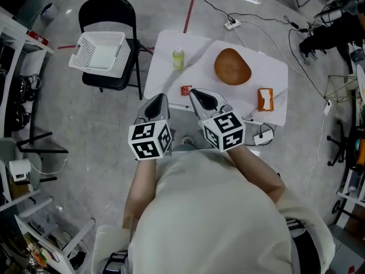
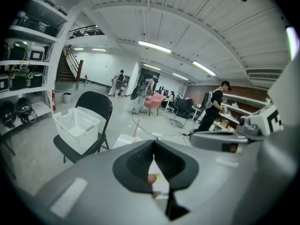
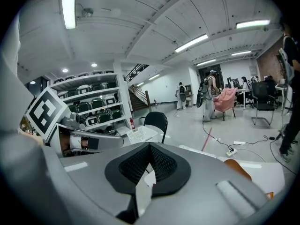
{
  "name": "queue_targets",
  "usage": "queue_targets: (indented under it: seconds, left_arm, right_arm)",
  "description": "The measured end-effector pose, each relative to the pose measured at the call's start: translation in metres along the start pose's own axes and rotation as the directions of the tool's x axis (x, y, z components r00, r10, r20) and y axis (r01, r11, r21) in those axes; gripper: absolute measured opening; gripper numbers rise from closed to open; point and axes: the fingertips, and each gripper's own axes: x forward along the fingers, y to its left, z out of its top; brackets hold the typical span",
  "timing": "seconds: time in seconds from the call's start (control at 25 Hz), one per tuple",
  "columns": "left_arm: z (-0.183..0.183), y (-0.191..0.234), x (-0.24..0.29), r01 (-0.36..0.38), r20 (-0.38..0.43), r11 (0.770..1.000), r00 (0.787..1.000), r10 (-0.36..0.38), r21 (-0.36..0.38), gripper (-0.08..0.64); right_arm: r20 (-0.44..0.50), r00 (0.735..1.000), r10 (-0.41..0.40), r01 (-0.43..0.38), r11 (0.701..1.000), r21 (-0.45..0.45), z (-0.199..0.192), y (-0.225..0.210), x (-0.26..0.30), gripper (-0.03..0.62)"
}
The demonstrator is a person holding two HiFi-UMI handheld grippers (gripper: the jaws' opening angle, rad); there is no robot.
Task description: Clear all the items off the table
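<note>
A white table (image 1: 165, 44) holds a small yellow-green bottle (image 1: 178, 57), a brown bowl (image 1: 232, 66), an orange packet (image 1: 265, 100) and a small red item (image 1: 186, 89). My left gripper (image 1: 161, 98) hovers at the table's near edge, shut, with nothing between its jaws. Just beside it, my right gripper (image 1: 193, 92) is also shut and empty, its tip close to the red item. In the left gripper view the left gripper (image 2: 153, 144) has its pads touching. The right gripper (image 3: 150, 146) looks the same in the right gripper view, with the bowl (image 3: 236, 168) to its right.
A white basket (image 1: 100, 51) sits on a black folding chair (image 1: 111, 16) left of the table. Power strips (image 1: 231, 23) and cables lie on the floor behind and to the right. Shelving (image 1: 17, 67) lines the left side. People stand far off in both gripper views.
</note>
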Motion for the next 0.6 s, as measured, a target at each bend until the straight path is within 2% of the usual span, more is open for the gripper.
queue_targets:
  seconds: [0.28, 0.6]
  left_arm:
    - [-0.002, 0.014, 0.011, -0.019, 0.001, 0.999, 1.000, 0.019, -0.026, 0.009]
    - [-0.004, 0.038, 0.042, -0.055, 0.006, 0.998, 0.998, 0.055, -0.042, 0.009]
  right_arm:
    - [-0.030, 0.999, -0.014, 0.013, 1.000, -0.015, -0.004, -0.007, 0.012, 0.000]
    - [-0.083, 0.996, -0.042, 0.039, 0.999, -0.033, -0.018, -0.037, 0.046, 0.000]
